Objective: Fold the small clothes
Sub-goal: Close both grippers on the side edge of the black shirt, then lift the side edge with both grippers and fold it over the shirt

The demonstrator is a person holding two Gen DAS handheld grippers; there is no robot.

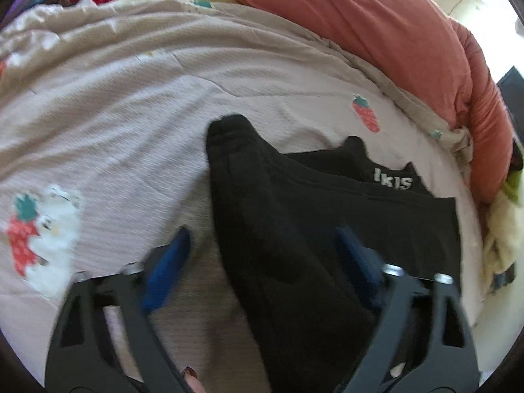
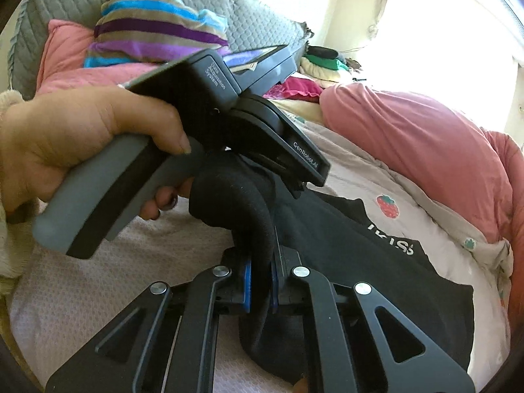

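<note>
Two grippers at work: right gripper (image 2: 260, 283) pinched tight on black cloth (image 2: 360, 262); left gripper (image 1: 262, 255) apart, not pressing, astride cloth's edge. Lying on pale bed sheet (image 1: 131, 114) with strawberries, beside pink blanket (image 1: 376, 32).

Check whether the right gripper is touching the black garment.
Touching. The right wrist view shows the right gripper shut on a rolled edge of the black garment, its blue fingers pressing the fabric from both sides.
</note>
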